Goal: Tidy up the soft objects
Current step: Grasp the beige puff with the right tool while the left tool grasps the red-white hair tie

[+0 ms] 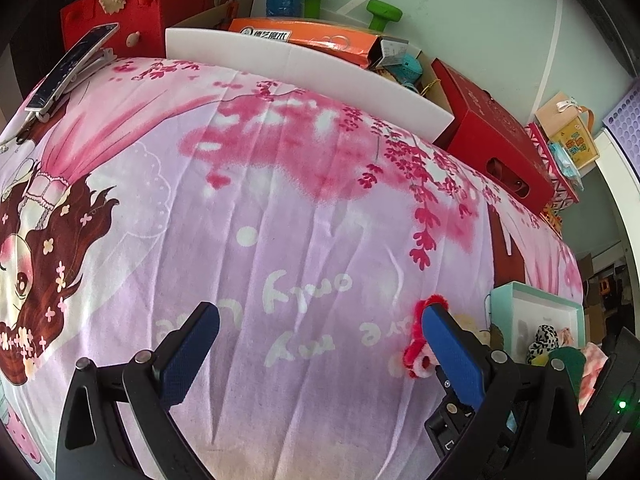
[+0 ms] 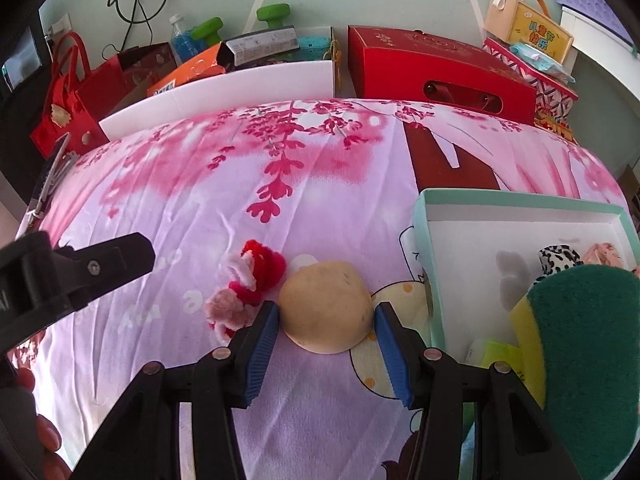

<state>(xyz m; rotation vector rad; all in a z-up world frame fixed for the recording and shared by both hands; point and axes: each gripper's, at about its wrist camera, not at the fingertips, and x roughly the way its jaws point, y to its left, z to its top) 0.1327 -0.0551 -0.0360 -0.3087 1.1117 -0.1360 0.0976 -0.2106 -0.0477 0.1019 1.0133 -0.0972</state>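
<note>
The right claw [image 2: 326, 330] brackets the tan bun-shaped squishy [image 2: 326, 306] lying on the pink sheet [image 2: 312, 184], pads at its flanks, firm grip unconfirmed. The left claw [image 1: 320, 350] hangs apart, empty. Next likely step: squeeze, then lift into the mint-rimmed box [image 2: 520, 200] just beside it.

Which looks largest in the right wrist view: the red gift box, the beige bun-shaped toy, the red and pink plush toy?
1. Red gift box, largest although farthest.
2. Beige bun-shaped toy, between the right gripper's pads.
3. Red and pink plush toy, somewhat smaller; it lies beside the bun, so nearness hardly matters.
</note>
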